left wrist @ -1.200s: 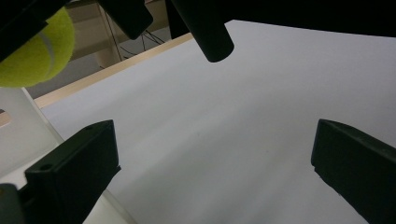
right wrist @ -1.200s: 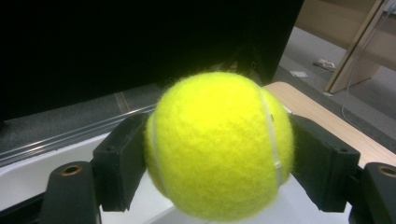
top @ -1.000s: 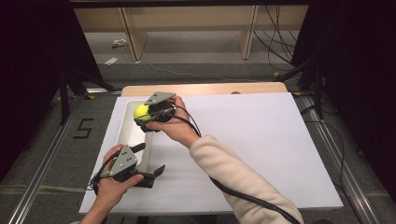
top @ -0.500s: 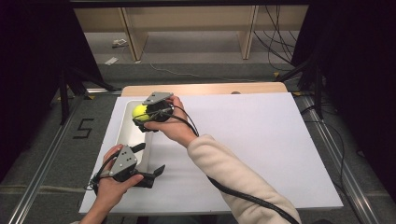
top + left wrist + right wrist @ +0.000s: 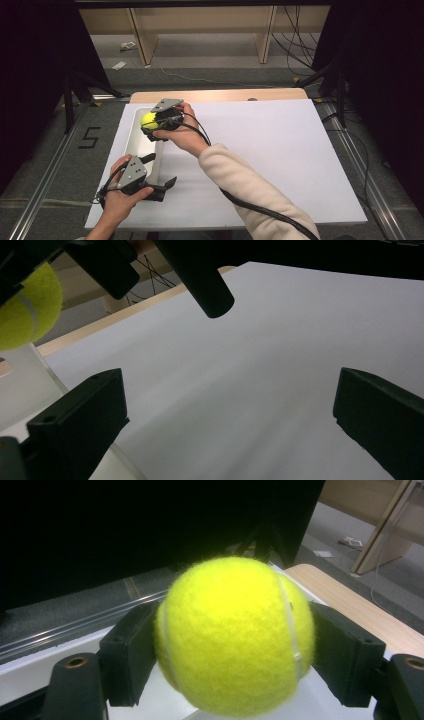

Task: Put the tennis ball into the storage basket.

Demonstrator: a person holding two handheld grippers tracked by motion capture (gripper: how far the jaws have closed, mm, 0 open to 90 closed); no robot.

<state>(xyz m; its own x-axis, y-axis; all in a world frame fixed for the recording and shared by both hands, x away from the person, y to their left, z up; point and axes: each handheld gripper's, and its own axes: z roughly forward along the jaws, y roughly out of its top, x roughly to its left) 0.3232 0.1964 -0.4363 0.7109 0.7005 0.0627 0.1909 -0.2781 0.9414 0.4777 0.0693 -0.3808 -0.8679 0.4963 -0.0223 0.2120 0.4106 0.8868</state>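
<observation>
Little has moved: right hand-held gripper (image 5: 150,121) still clamps the tennis ball (image 5: 148,119) above the white tray (image 5: 134,142), frame upper left; left hand-held gripper (image 5: 161,172), jaws wide, holds nothing.

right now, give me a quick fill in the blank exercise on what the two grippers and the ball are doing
1. The right gripper is shut on a yellow tennis ____.
2. The tennis ball is held above the far end of the white ____.
3. The left gripper has its jaws ____ with nothing between them.
4. The tray sits along the ____ edge of the white tabletop in the high view.

Missing words: ball; tray; open; left
</observation>
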